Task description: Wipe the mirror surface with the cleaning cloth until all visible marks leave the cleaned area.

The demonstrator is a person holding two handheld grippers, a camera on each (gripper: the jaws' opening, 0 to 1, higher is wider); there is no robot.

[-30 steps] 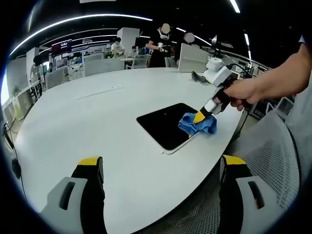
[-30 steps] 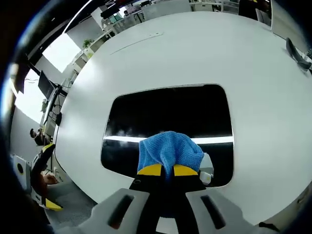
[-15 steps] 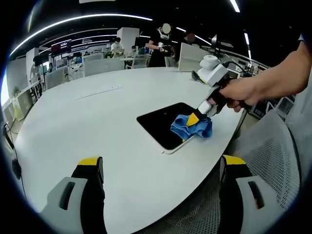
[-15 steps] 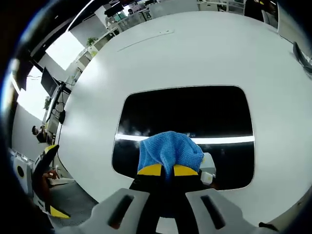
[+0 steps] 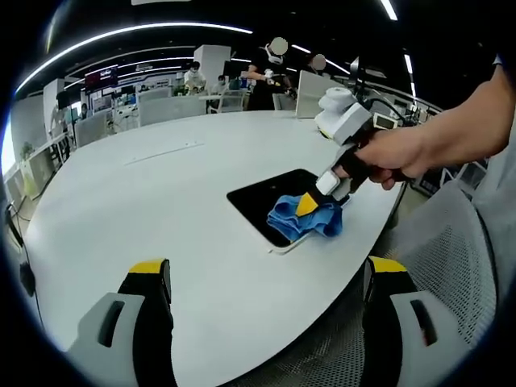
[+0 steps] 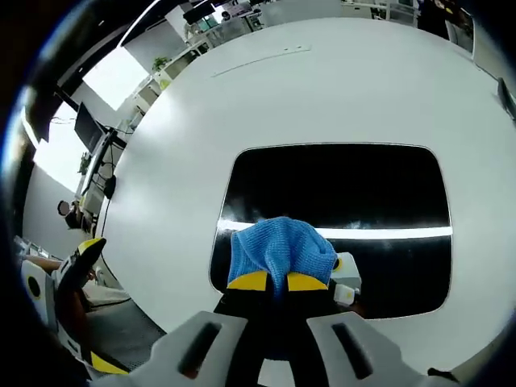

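Yellow tips of the right claw [image 6: 269, 281] are pinched on a blue cloth [image 6: 280, 249], which bunches up ahead of them and presses on the near edge of the mirror [image 6: 339, 185]. In the left gripper view the same claw [image 5: 310, 205] comes in from the right in a person's hand [image 5: 395, 153], tilted down onto the cloth [image 5: 302, 220] at the mirror's [image 5: 270, 196] near right corner, with part of the cloth spilling over the frame toward the bench [image 5: 161, 210]. The left claw [image 5: 268, 278] hangs well back from the work with its jaws wide apart and nothing between them. The cloth looks soft and light, so I judge it will fold and drag rather than slide flat; a grip on a gathered wad, as now, seems the right hold, with enough fabric ahead of the tips to keep them off the glass. The mirror reads as a thin, stiff, dark plate with rounded corners lying flat on the white bench [image 6: 242, 97], probably fragile and free to skid under a hard push. Its surface is nearly black with one bright streak of reflected light across it, so any marks are too faint to make out, and the part under the cloth is hidden. Small pale shapes just right of the cloth cannot be identified.
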